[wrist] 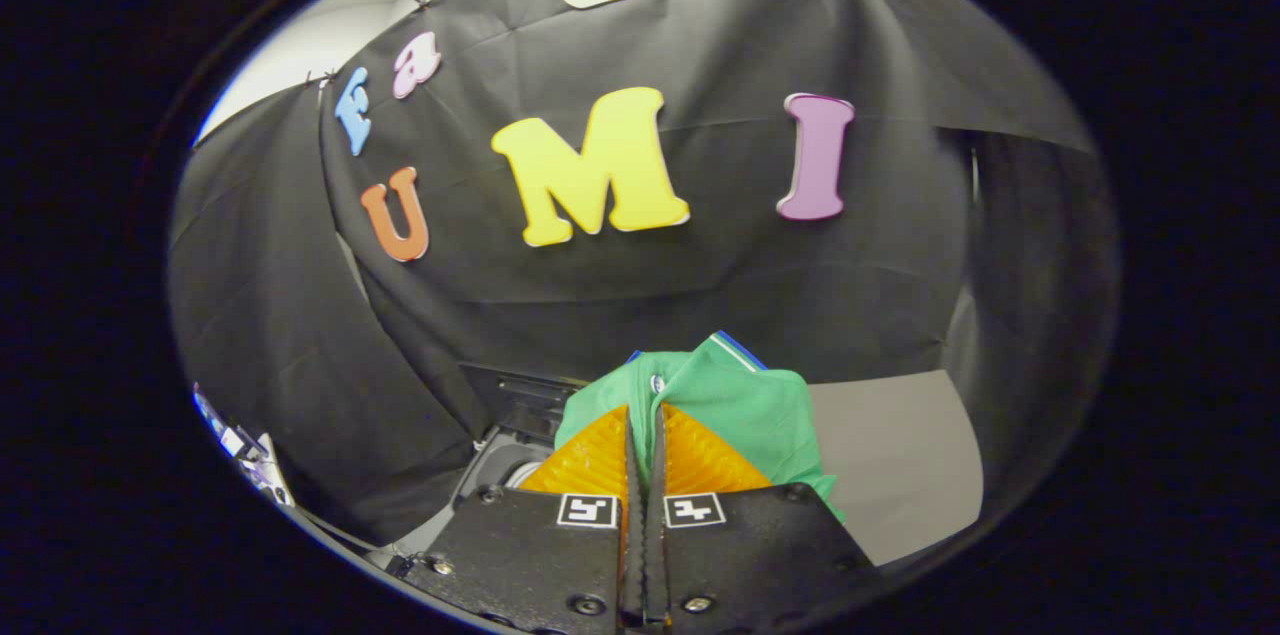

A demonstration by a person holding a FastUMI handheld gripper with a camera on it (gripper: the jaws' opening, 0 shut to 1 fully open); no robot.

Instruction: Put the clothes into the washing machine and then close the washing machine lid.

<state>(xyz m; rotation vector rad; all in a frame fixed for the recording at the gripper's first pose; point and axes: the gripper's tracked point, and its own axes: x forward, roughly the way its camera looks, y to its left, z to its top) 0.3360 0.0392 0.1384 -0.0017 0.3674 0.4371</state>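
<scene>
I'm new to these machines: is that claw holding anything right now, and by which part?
Yes. The gripper is shut on the green garment, pinching a fold near its collar.

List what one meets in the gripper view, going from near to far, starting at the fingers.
Gripper, its fingers closed on the cloth → green garment pinched between them, bunched just ahead → black booth wall cloth beyond.
</scene>
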